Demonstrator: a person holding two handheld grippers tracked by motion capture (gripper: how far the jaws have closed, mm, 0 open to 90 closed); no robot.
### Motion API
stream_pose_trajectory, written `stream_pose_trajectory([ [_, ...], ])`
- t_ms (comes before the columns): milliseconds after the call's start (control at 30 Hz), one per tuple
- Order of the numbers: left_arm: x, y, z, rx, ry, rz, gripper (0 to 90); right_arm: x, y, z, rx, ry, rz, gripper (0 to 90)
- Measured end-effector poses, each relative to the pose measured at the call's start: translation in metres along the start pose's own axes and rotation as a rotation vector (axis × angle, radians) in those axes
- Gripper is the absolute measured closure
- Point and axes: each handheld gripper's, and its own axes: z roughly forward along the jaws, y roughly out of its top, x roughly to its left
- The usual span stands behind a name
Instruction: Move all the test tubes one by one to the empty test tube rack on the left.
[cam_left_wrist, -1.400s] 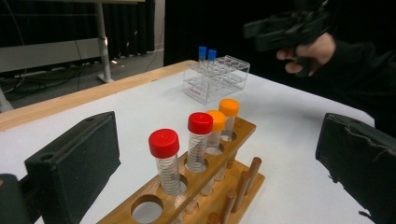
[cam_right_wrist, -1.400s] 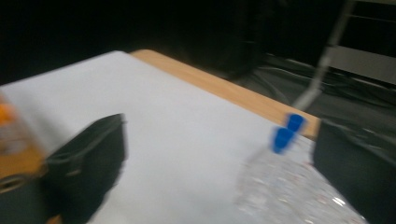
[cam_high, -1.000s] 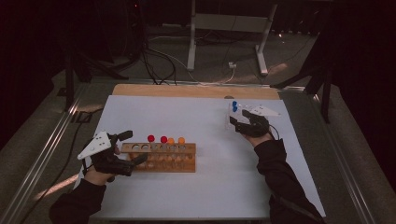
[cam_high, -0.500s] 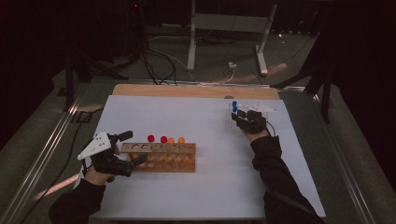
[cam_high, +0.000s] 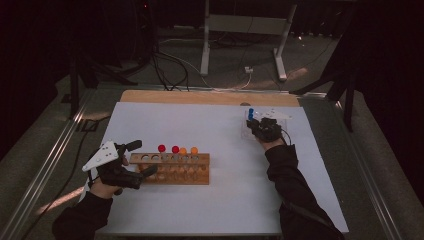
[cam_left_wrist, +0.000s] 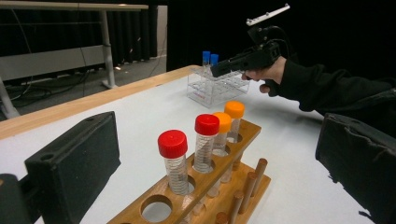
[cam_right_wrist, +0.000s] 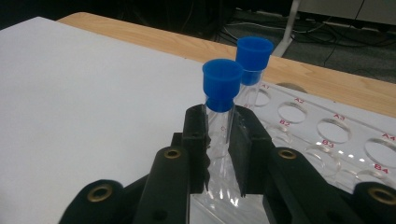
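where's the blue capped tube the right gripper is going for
In the right gripper view the nearer blue-capped tube stands clamped in the right gripper, in the clear rack beside a second blue-capped tube, far right on the table.

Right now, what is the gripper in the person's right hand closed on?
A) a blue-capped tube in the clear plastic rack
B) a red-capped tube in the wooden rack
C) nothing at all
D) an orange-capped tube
A: in the right gripper view the right gripper has its pads pressed on a blue-capped tube standing in the clear plastic rack.
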Motion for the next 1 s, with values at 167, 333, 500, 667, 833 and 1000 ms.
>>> stream_pose_trajectory([
  [167,0.0,0.0,0.0,0.0,-0.001,0.0,0.7,0.0,0.004,-0.004,-0.009,0.002,0.0,77.5],
  [333,0.0,0.001,0.0,-0.002,-0.002,-0.002,0.7,0.0,0.013,-0.01,-0.028,0.0,-0.022,77.5],
  [500,0.0,0.001,0.0,0.001,-0.004,0.002,0.7,0.0,0.022,-0.017,-0.045,-0.002,-0.032,77.5],
  [667,0.0,0.001,0.0,0.0,-0.008,0.001,0.7,0.001,0.032,-0.026,-0.069,-0.002,-0.045,77.6],
  [833,-0.001,0.003,0.001,0.005,-0.015,0.005,0.7,0.004,0.043,-0.035,-0.082,0.002,-0.067,77.6],
  [1000,-0.003,0.007,0.003,0.011,-0.036,0.001,0.7,0.007,0.053,-0.047,-0.097,0.017,-0.09,77.5],
])
